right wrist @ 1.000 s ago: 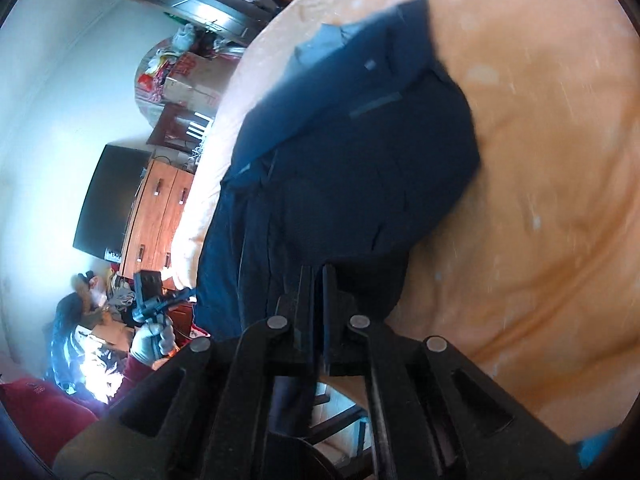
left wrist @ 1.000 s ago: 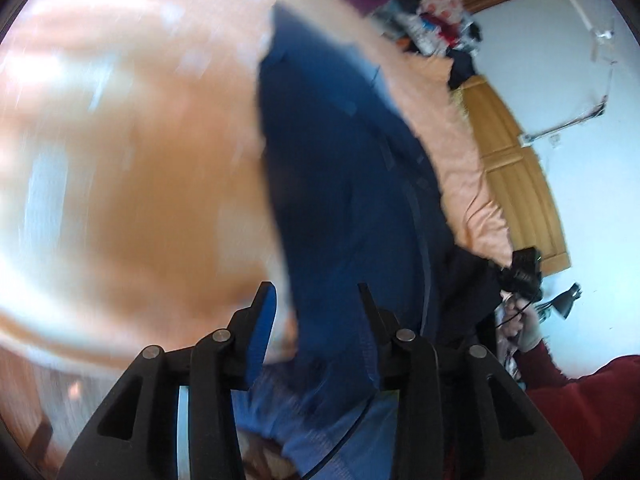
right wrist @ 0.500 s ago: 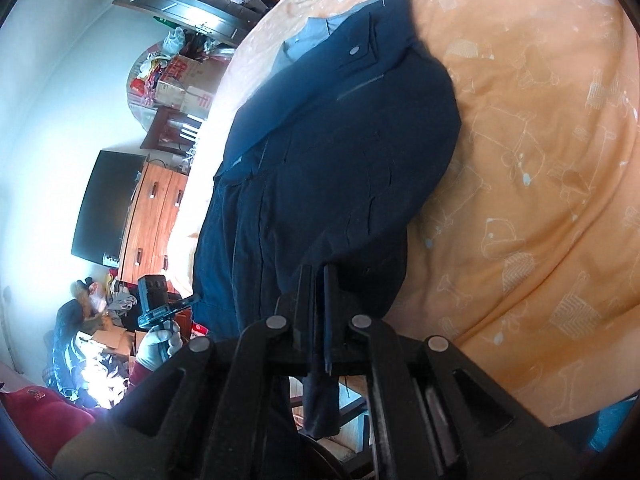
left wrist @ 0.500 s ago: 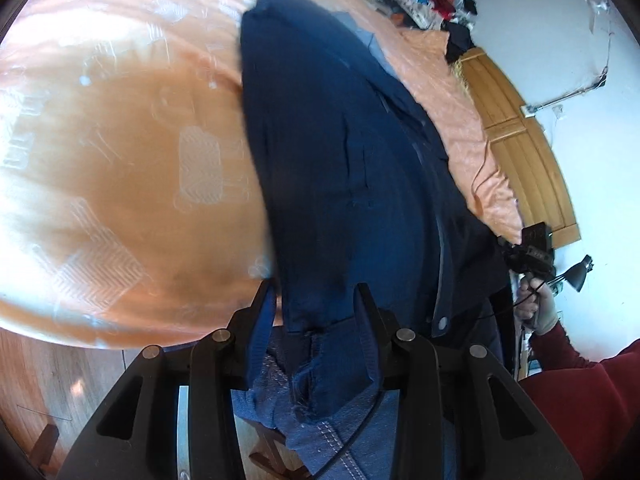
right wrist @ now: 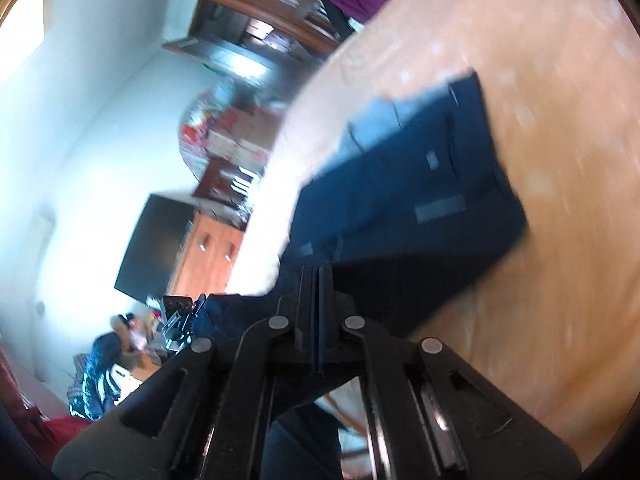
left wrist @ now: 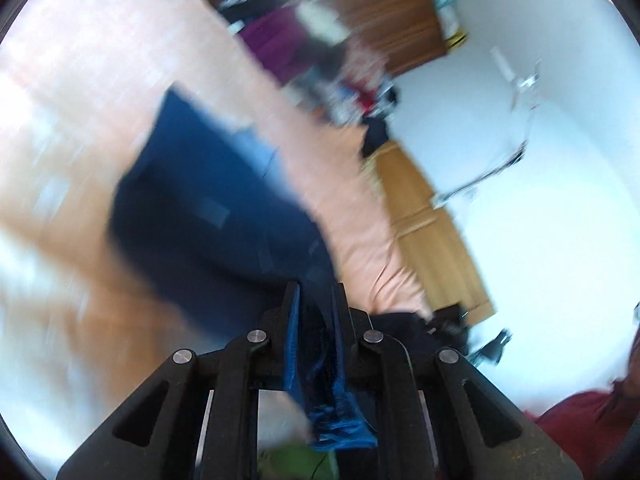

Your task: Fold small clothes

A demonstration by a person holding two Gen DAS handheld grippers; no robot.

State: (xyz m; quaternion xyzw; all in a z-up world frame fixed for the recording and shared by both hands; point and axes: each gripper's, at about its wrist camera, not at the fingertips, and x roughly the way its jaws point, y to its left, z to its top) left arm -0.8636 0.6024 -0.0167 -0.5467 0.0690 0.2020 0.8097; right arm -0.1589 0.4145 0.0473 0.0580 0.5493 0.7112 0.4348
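Observation:
A pair of dark blue jeans (left wrist: 208, 216) lies across the orange bedspread (left wrist: 80, 80), blurred by motion. My left gripper (left wrist: 314, 292) is shut on the near hem of the jeans, and blue denim bunches between its fingers. In the right wrist view the same jeans (right wrist: 420, 200) spread over the bedspread (right wrist: 560, 160) with the waistband at the far end. My right gripper (right wrist: 319, 272) is shut on the near edge of the jeans, fingers pressed together with dark cloth under them.
A wooden wardrobe (left wrist: 432, 232) stands past the bed against a white wall. A pile of mixed clothes (left wrist: 304, 40) lies at the far end of the bed. A dark TV (right wrist: 156, 240) and a wooden cabinet (right wrist: 208, 256) sit beside the bed. A red sleeve (left wrist: 580, 424) shows at lower right.
The left gripper has gone from open around the hem to shut on it. Both grippers have lifted and swung, so the views now show more of the room and are blurred.

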